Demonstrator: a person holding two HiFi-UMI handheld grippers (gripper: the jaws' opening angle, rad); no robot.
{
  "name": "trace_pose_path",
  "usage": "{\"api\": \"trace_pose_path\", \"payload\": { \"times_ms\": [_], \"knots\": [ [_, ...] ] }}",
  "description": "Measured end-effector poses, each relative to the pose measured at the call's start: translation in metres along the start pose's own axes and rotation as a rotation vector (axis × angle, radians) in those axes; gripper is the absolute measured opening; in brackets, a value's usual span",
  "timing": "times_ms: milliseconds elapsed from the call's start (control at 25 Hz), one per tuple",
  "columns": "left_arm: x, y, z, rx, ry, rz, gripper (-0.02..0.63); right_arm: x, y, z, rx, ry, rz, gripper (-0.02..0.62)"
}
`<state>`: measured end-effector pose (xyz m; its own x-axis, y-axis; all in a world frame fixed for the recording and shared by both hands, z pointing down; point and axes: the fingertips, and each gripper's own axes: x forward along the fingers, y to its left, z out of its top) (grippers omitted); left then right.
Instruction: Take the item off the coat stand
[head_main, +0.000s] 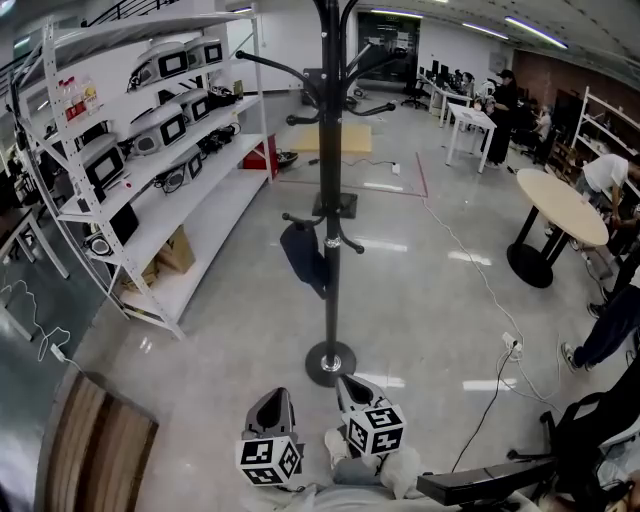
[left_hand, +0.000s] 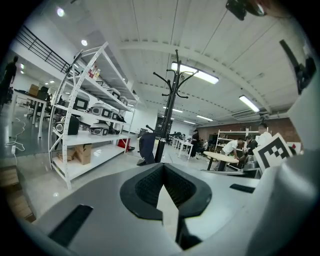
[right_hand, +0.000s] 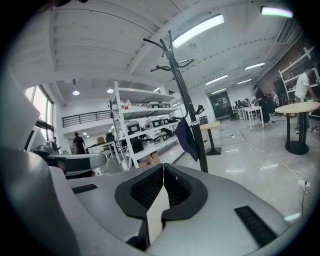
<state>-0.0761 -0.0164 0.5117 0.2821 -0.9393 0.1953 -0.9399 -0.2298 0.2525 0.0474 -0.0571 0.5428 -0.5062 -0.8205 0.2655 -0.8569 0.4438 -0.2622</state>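
Mid-floor: coat stand (head_main: 331, 300), item (head_main: 303, 258) on a low hook left of its pole. Far left: shelving rack (head_main: 215, 195). Far right, well apart from it: round table (head_main: 560, 200). Just before the stand's base: left gripper (head_main: 272, 402) and right gripper (head_main: 351, 387), side by side.

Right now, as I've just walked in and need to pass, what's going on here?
A person holds the left gripper and the right gripper, both shut and empty, near the foot of the tall black metal coat stand. The dark blue cloth item hangs low on it, untouched.
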Motion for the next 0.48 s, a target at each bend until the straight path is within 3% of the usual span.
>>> {"api": "trace_pose_path", "payload": {
  "times_ms": [480],
  "knots": [
    [0.055, 0.022, 0.020, 0.001, 0.000, 0.022, 0.003, 0.060, -0.021, 0.027, -0.014, 0.015, 0.020, 0.014]
  ]
}}
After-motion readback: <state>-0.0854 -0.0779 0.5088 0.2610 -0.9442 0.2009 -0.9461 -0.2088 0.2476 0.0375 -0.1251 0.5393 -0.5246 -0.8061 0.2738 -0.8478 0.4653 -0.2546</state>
